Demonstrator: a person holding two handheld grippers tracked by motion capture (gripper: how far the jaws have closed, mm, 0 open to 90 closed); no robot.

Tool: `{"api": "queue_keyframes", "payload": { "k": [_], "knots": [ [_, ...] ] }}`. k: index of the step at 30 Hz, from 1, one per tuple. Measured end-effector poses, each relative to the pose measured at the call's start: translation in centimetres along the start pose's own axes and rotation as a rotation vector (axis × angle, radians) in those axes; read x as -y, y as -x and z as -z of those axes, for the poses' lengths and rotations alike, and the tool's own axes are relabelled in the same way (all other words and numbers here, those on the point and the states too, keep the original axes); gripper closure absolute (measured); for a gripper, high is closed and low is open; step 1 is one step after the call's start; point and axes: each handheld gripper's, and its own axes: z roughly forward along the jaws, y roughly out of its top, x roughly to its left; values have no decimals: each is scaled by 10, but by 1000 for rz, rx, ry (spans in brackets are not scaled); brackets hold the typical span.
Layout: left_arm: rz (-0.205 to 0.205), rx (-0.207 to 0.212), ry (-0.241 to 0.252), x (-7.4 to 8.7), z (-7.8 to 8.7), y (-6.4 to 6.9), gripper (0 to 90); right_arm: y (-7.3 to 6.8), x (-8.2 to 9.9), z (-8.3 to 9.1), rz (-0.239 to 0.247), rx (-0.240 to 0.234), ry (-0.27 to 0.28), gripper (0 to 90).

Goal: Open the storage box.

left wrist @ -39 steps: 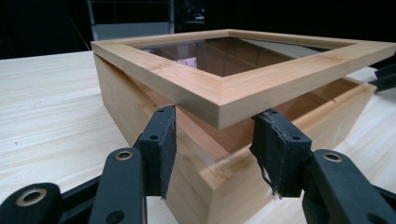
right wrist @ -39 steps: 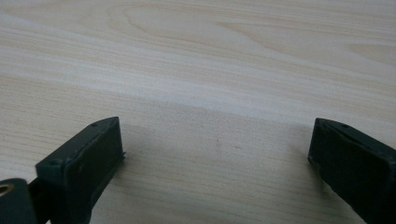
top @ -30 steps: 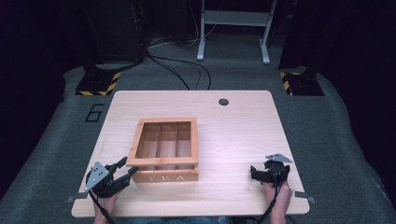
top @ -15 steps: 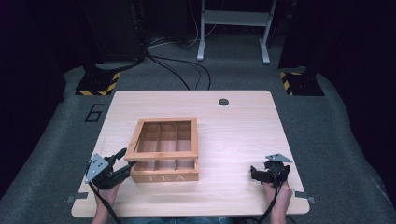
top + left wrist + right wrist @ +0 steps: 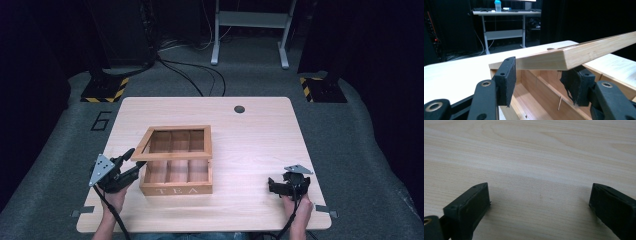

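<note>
table [image 5: 260,135]: light wood | on it: tea box [image 5: 176,170], lid raised

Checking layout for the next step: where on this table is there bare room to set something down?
Bare wood lies between the tea box and the right gripper, and along the table's far edge around the round grommet. It is crowded at the box's near-left corner, where the left gripper sits under the raised lid.
</note>
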Motion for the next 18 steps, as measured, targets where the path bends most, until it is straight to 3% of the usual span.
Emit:
{"api": "queue_keyframes", "payload": {
  "k": [18],
  "knots": [
    [-41,-38,24,-19,-7,-2,531,0,0,0,4,-4,3,27]
  ]
}}
